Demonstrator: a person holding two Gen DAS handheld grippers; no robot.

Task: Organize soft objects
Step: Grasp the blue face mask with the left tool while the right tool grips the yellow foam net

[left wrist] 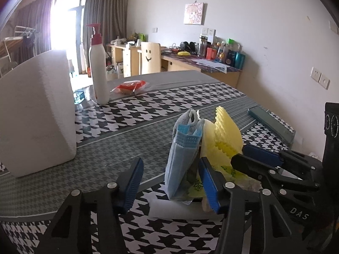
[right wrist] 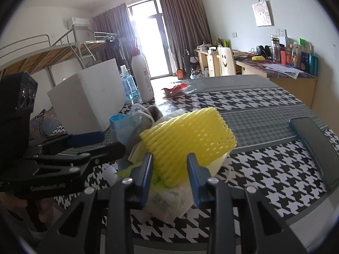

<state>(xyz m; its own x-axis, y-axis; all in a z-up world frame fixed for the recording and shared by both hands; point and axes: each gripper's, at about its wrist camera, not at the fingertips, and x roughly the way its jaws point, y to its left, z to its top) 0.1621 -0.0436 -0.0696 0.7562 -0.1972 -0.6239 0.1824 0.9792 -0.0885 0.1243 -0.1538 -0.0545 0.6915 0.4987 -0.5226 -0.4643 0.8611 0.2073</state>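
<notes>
- Left wrist view: the left gripper (left wrist: 171, 182) is half open around the blue mask (left wrist: 180, 156). Its pads do not squeeze yet. The mask stands in the soft pile on the table (left wrist: 131, 131). Close slowly.
- Right wrist view: the right gripper (right wrist: 170, 177) pinches the yellow foam net (right wrist: 188, 135). Hold it steady.

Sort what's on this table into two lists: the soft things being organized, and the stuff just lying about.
Part of the job:
- yellow foam net sleeve, between the right gripper pads
- light blue face mask, between the left gripper pads
- tissue packet with green print

Lying about:
- white pump bottle
- white foam block
- dark green flat case
</notes>
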